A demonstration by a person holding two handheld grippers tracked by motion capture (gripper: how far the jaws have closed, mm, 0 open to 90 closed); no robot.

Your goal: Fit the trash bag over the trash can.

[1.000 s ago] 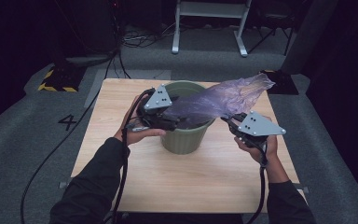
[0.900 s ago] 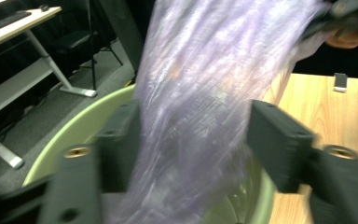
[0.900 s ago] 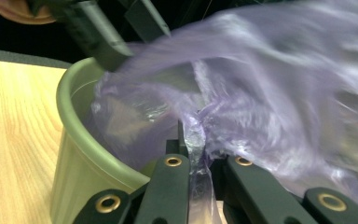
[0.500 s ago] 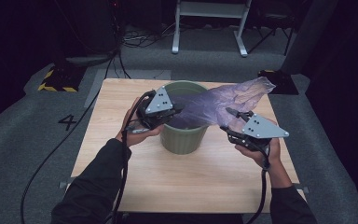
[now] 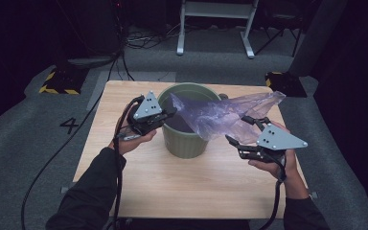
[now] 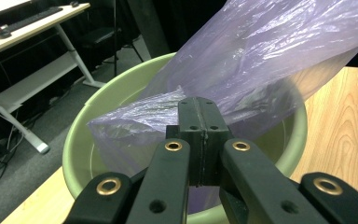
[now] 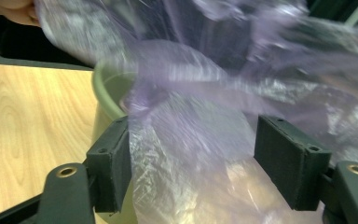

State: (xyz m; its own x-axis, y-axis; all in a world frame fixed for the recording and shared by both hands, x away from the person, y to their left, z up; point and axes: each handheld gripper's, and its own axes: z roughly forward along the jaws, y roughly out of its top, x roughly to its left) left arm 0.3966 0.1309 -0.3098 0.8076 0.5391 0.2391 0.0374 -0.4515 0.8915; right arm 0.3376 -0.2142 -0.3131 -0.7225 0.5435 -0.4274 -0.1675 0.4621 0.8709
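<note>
The step in hand looks like lining the green bin (image 5: 186, 139), mid-surface (image 5: 124, 182), with the purple bag (image 5: 220, 115). The left claw (image 5: 168, 114), at the bin's 9 o'clock rim, is clamped tight on the bag's edge. The right claw (image 5: 237, 139), toward 3 o'clock, has just been opening; film lies between its pads (image 7: 114, 163), unpressed. Next, it needs a fresh hold on the bag's mouth to spread it.

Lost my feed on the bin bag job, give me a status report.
Left tool shut on purple bag at green bin rim. Right tool just been opening, bag loose between its jaws. Nothing in the way on table.
</note>
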